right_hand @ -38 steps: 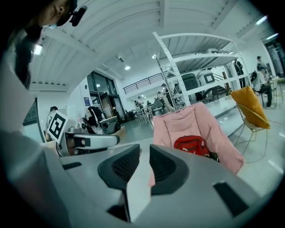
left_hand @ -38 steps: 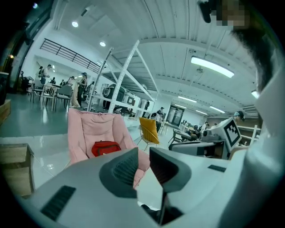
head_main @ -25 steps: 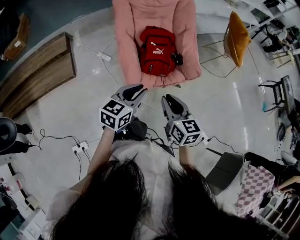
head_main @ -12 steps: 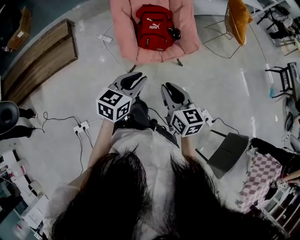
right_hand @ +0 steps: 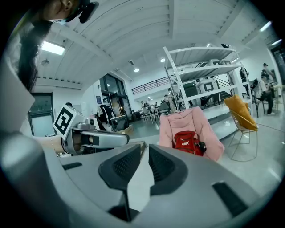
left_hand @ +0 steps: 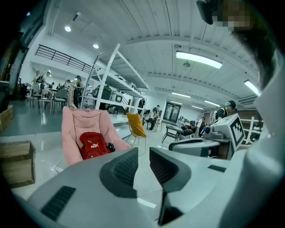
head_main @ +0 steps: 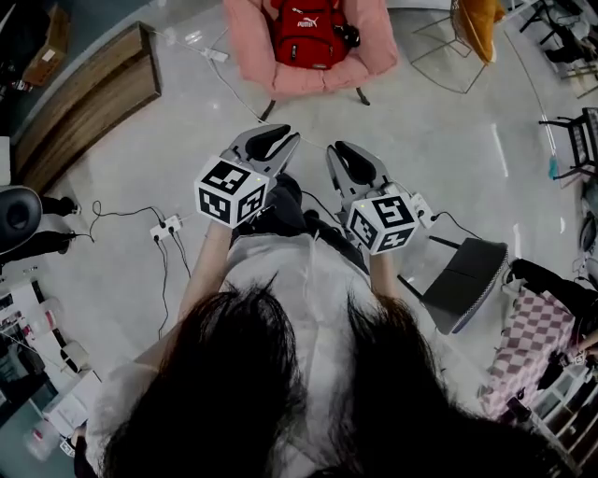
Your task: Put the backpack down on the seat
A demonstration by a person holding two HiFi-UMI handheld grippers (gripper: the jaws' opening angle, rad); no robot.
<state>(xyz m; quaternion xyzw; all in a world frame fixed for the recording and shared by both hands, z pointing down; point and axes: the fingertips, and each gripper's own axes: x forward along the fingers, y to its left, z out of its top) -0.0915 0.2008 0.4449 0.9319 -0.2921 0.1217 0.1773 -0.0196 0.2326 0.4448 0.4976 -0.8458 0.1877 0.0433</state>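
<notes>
The left tongs were released. Their two pads stood a slim gap apart with nothing between them, and only bare floor showed through the gap. The right tongs were empty as well, and their jaws were closing on nothing but air. The person held both pairs side by side at waist height, pointing toward the pink armchair but well short of it, with a stretch of shiny floor between.

The red backpack sat on the seat of that armchair. It was upright with its back against the backrest and its logo side facing out. A small black thing lay just beside it on the cushion, but I couldn't make out what it was. No strap ran from the backpack toward either pair of tongs, and nothing touched it but the chair.

To my eye the job was finished: the bag was down on the seat, settled and not slumping toward the edge, and both tongs were free of it. I saw nothing left to do, unless someone wanted the bag straightened.

A yellow wire chair stood off to one side of the armchair, and a power strip trailed its cable across the floor on the other.
</notes>
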